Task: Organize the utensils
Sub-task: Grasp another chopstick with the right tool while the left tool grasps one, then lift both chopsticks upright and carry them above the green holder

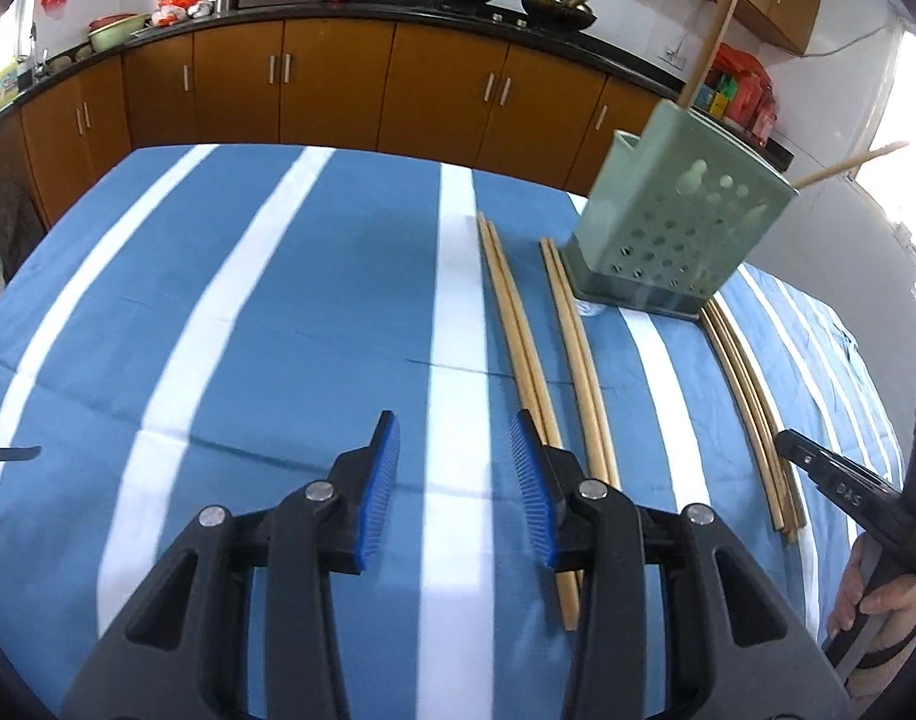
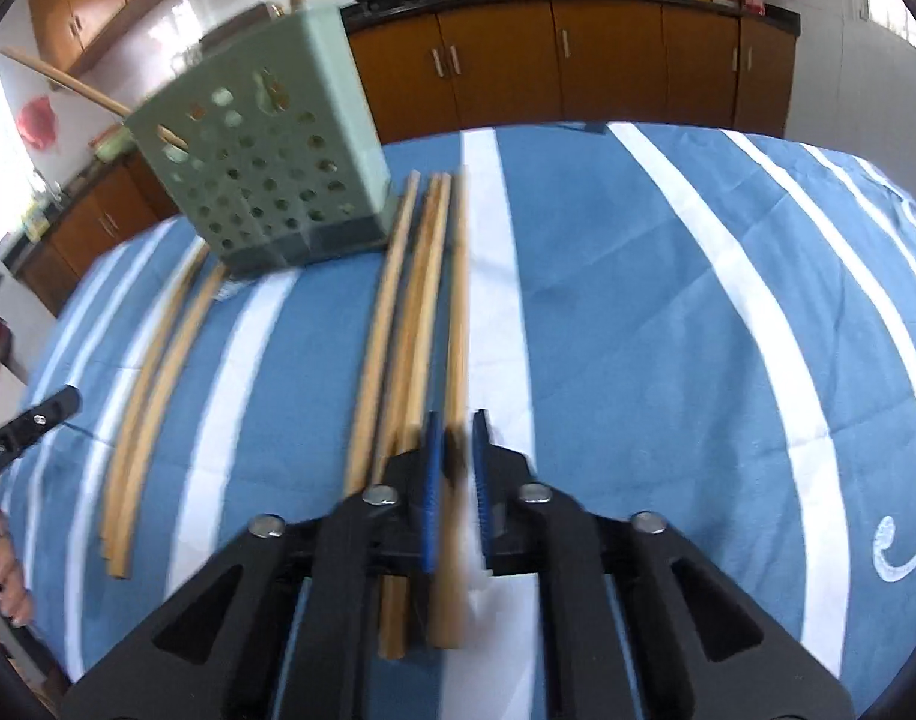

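I see a table under a blue cloth [image 1: 266, 324] with white stripes running away from the cameras. In the left wrist view, a green perforated holder [image 1: 680, 234] stands on it at upper right of centre. Two chopsticks [image 1: 518, 330] lie together just right of the middle white stripe, a second pair [image 1: 572, 330] beside them touching the holder's base, and a third bundle [image 1: 752, 402] lies along the right. White embroidery [image 2: 902, 534] marks the cloth at the right wrist view's right edge.
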The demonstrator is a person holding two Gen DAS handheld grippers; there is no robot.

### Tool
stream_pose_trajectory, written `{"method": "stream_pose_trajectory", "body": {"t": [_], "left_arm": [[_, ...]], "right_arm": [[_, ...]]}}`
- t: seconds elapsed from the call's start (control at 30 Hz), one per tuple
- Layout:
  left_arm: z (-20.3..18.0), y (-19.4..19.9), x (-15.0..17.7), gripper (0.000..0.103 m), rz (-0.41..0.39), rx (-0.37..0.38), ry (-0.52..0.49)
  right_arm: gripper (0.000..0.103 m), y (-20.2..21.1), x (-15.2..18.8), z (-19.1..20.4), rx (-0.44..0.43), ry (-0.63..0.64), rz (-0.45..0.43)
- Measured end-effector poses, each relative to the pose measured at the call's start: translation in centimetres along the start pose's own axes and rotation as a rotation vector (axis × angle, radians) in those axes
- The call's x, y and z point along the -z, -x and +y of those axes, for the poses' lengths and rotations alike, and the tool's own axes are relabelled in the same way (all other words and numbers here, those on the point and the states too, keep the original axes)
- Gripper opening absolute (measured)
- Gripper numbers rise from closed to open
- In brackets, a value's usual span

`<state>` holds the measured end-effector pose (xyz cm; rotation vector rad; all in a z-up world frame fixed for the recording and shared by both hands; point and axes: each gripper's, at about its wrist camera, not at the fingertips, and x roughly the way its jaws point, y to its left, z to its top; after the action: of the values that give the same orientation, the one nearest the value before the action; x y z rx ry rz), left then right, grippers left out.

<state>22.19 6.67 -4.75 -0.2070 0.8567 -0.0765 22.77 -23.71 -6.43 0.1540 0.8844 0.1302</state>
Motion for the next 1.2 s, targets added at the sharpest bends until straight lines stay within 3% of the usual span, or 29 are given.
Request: {"method": "stream_pose_trajectory", "body": {"t": [0.13, 0.33, 0.77, 0.87, 1.2], "left_arm": [[-1.1, -0.5, 0.0, 0.032, 0.021, 0.034, -0.017], [-2.8, -1.9, 0.4, 0.021, 0.058, 0.041, -0.069], [-4.5, -3.5, 0.7, 0.016, 0.087, -0.03, -0.142], [-5.1, -3.7, 0.8, 0.009, 0.064, -0.078, -0.176], [0.2, -2.9, 0.0, 0.008, 0.043, -0.131, -0.089]], "right_arm": [[0.008, 0.3, -0.1, -1.6, 0.063, -0.039, -0.019], [0.008, 0.5, 0.0, -2.1, 0.069, -0.036, -0.025], [0.009, 0.6, 0.1, -1.5, 0.075, -0.006, -0.028], [0.009, 0.7, 0.3, -1.1, 0.066, 0.006, -0.028], [0.008, 0.9, -0.2, -4.1, 0.103, -0.052, -0.043]]}}
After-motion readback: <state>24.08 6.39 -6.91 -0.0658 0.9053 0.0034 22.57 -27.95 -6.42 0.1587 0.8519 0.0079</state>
